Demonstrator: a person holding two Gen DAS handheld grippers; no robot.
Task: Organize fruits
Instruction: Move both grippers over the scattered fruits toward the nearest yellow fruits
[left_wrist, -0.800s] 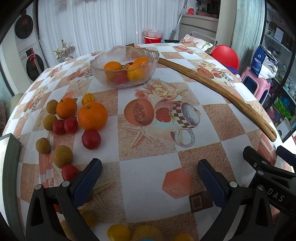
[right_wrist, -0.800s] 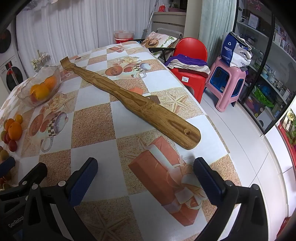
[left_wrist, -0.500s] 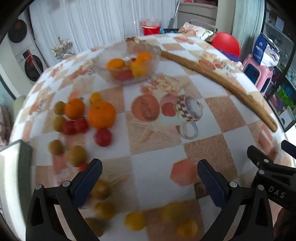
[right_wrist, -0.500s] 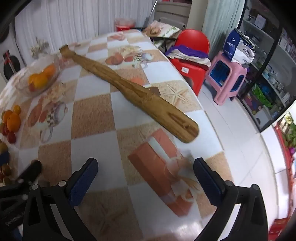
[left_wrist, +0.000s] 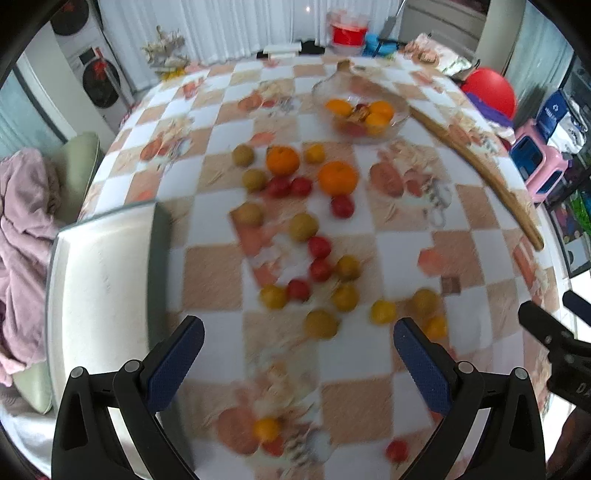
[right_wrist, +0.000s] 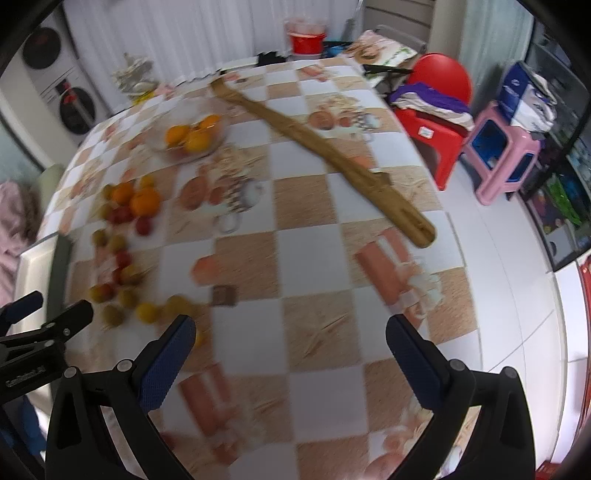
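Many small fruits lie loose on the checkered tablecloth: two oranges (left_wrist: 338, 178), red ones (left_wrist: 319, 246) and yellow-green ones (left_wrist: 321, 324). A glass bowl (left_wrist: 360, 110) at the far side holds oranges and a red fruit; it also shows in the right wrist view (right_wrist: 190, 140). My left gripper (left_wrist: 297, 363) is open and empty, high above the near fruits. My right gripper (right_wrist: 290, 363) is open and empty, above bare tablecloth to the right of the fruits. Both views are blurred.
A silver tray (left_wrist: 99, 288) sits at the table's left edge. A long wooden paddle (right_wrist: 325, 157) lies diagonally across the right side. A red chair (right_wrist: 441, 92) and pink stool (right_wrist: 502, 155) stand beside the table on the right.
Both grippers have risen and pulled back from the table, so more of it shows. The left view now takes in the tray and near fruits. Both stay open.
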